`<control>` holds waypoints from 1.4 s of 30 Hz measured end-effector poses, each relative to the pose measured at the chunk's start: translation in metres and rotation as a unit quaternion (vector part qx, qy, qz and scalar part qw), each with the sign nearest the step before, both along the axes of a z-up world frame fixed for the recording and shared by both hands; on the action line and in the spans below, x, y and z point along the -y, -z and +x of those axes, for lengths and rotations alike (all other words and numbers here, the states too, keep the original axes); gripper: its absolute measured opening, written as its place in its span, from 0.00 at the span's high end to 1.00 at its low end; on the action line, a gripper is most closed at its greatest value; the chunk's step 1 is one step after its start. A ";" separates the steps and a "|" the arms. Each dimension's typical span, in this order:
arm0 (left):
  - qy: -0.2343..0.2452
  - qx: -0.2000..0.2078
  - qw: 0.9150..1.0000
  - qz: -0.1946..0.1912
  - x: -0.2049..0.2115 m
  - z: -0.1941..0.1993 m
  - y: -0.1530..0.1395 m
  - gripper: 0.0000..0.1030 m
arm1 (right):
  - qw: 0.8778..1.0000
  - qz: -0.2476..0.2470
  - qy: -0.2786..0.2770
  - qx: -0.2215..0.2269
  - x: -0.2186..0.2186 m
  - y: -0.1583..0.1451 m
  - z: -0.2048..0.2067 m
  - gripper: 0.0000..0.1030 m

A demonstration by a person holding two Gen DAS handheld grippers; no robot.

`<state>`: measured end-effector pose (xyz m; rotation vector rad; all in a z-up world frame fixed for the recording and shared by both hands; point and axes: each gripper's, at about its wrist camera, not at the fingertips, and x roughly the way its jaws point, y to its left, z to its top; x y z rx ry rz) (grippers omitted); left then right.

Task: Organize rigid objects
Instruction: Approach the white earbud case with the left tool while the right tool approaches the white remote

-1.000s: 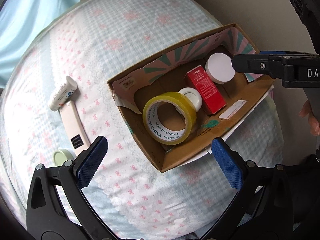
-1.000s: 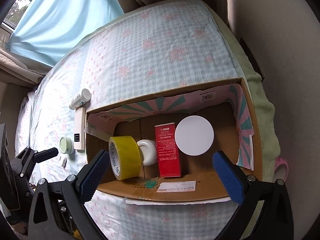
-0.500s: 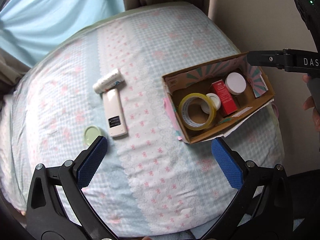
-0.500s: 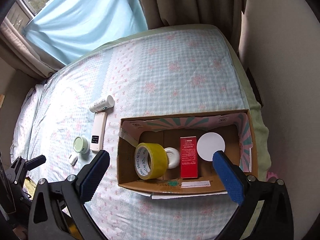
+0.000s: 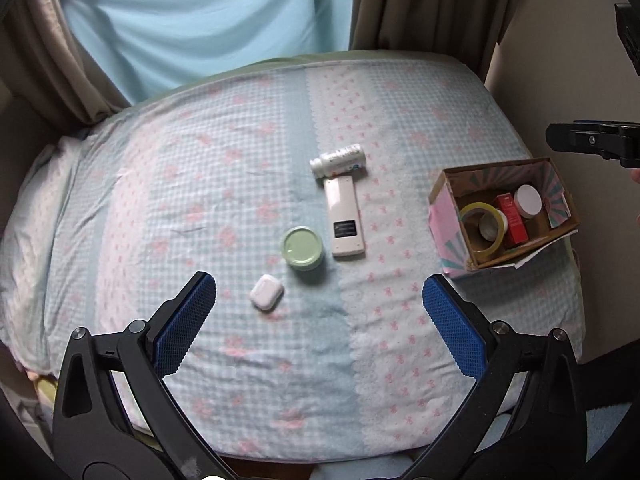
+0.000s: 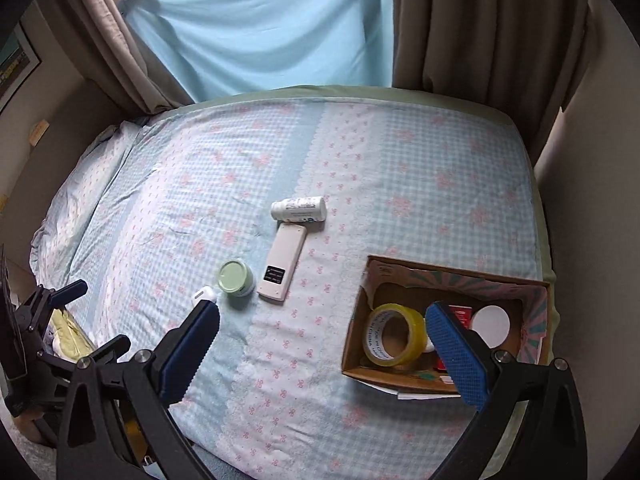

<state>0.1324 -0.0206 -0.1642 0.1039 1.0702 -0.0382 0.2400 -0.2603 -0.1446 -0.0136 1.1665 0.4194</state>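
Now both tools, left tool (image 5: 319, 311) and right tool (image 6: 322, 347), have pulled back from the box (image 5: 448, 216), spread and empty; four items at frame centre await packing.

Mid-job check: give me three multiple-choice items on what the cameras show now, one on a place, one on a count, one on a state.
1. Where is the yellow tape roll?
A. on the bedspread
B. in the cardboard box
C. in a gripper

2. How many things lie loose on the bedspread?
A. two
B. four
C. six

3. How does the left gripper stand?
A. open, empty
B. shut on the remote
C. shut on the green jar

Key: 1 B, the roll leans inside the box. 2 B: white bottle, remote, green jar, white earbud case. 3 A, its blue pads sit wide apart with nothing between them.
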 end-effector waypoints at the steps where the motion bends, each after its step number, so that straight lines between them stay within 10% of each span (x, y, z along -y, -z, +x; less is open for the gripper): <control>1: 0.000 0.002 1.000 -0.001 -0.010 -0.001 -0.001 0.00 | 1.000 -0.001 -0.003 -0.003 -0.010 -0.001 0.000 0.00; 14: 0.047 -0.021 0.999 -0.013 -0.114 0.018 0.036 0.00 | 0.995 -0.062 0.030 -0.069 -0.118 0.044 0.038 0.00; 33: 0.199 -0.135 0.969 -0.054 -0.120 0.092 0.236 0.01 | 0.966 -0.103 0.101 -0.214 -0.199 0.256 0.127 0.01; 42: 0.216 -0.200 0.953 -0.071 -0.113 0.105 0.304 0.19 | 0.946 -0.127 0.134 -0.267 -0.198 0.322 0.142 0.09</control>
